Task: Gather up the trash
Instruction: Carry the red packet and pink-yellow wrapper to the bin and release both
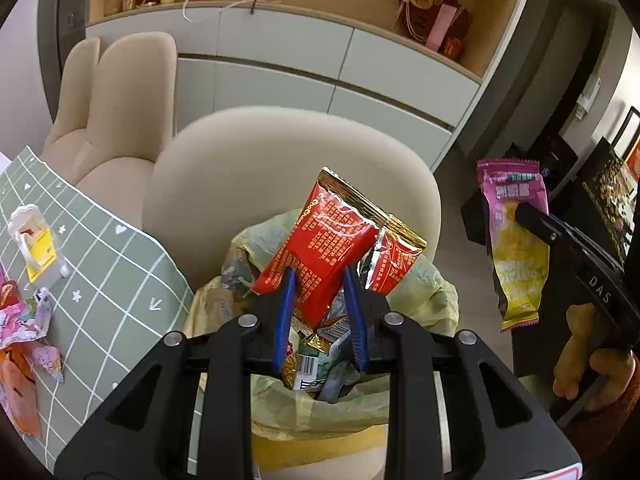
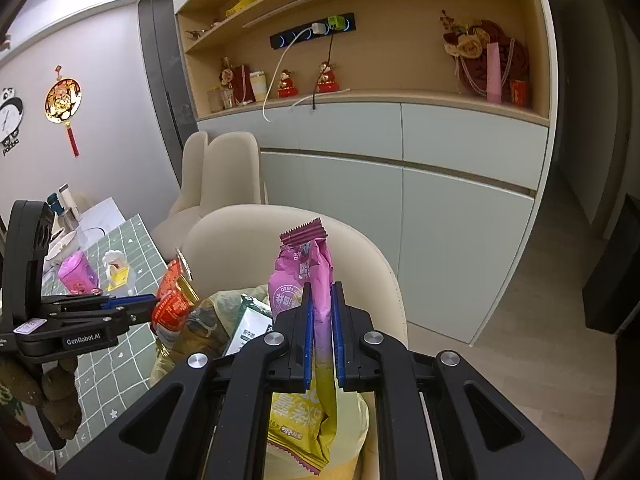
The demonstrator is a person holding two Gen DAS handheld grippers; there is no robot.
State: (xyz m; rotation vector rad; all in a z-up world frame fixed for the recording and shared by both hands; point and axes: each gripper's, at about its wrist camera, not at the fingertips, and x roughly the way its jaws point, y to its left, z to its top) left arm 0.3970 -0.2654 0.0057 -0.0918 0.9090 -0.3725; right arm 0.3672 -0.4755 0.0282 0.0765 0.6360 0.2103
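Observation:
My left gripper (image 1: 319,280) is shut on a red snack packet (image 1: 320,248) and holds it above a trash bin lined with a yellow bag (image 1: 420,292) that holds several wrappers. The left gripper (image 2: 154,306) and red packet (image 2: 170,304) also show in the right wrist view. My right gripper (image 2: 320,300) is shut on a pink and yellow snack packet (image 2: 308,276), held upright over the bin's yellow bag (image 2: 356,428). That packet (image 1: 516,236) and the right gripper (image 1: 524,212) appear at the right of the left wrist view.
A table with a green checked cloth (image 1: 100,264) stands left of the bin, with pink wrappers (image 1: 24,320), a small white and yellow carton (image 1: 36,248) and a pink cup (image 2: 76,272). Beige chairs (image 1: 248,168) stand behind the bin. A cabinet (image 2: 400,160) lines the wall.

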